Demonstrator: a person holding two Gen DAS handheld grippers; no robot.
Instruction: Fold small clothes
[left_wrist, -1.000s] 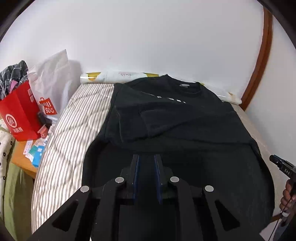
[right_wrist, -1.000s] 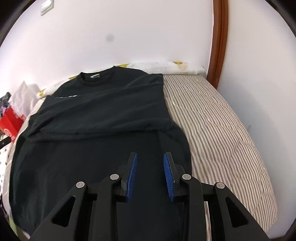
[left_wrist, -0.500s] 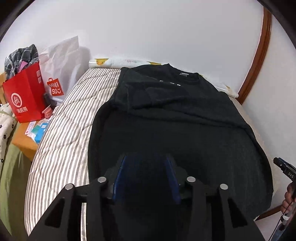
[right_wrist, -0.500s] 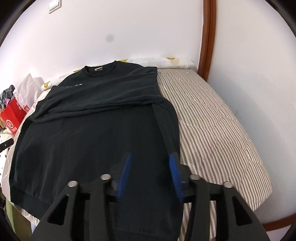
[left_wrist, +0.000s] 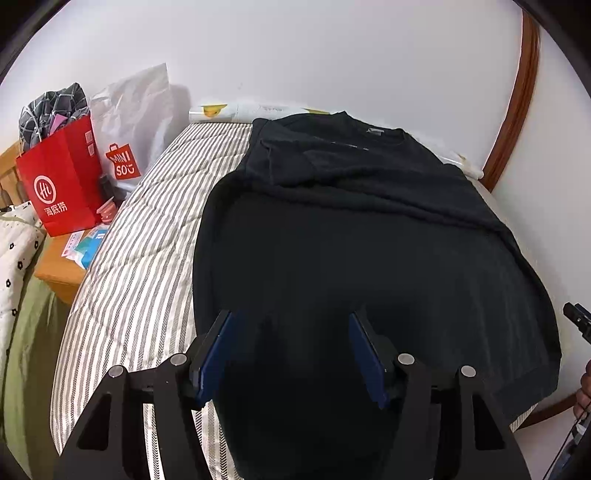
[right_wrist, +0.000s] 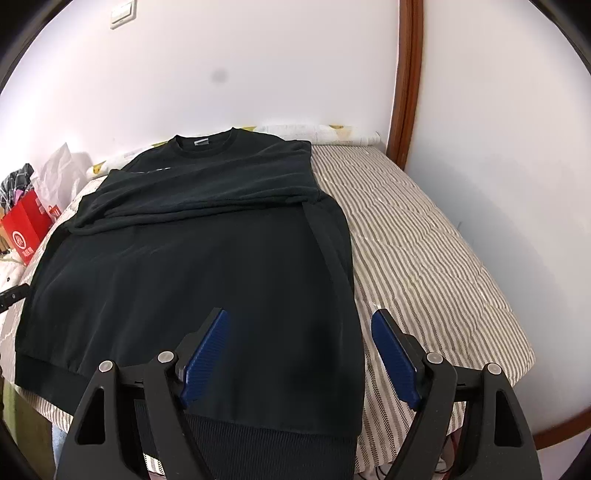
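Note:
A black sweatshirt (left_wrist: 369, 240) lies flat on the striped bed, collar at the far end, both sleeves folded across the chest; it also shows in the right wrist view (right_wrist: 207, 258). My left gripper (left_wrist: 291, 350) is open and empty, hovering above the lower left part of the sweatshirt. My right gripper (right_wrist: 299, 350) is open and empty, above the sweatshirt's lower right corner near the ribbed hem (right_wrist: 280, 443). The tip of the right gripper shows at the left wrist view's right edge (left_wrist: 576, 321).
The striped mattress (right_wrist: 424, 258) has bare areas on both sides of the sweatshirt. A red paper bag (left_wrist: 62, 184) and a white Miniso bag (left_wrist: 129, 125) stand on a wooden side table (left_wrist: 59, 269) at the left. White walls and a brown door frame (right_wrist: 406, 81) lie behind.
Both grippers have opened wide and pulled back toward the sweatshirt's hem end. The left gripper was nearly shut a second ago. The sweatshirt has not visibly moved.

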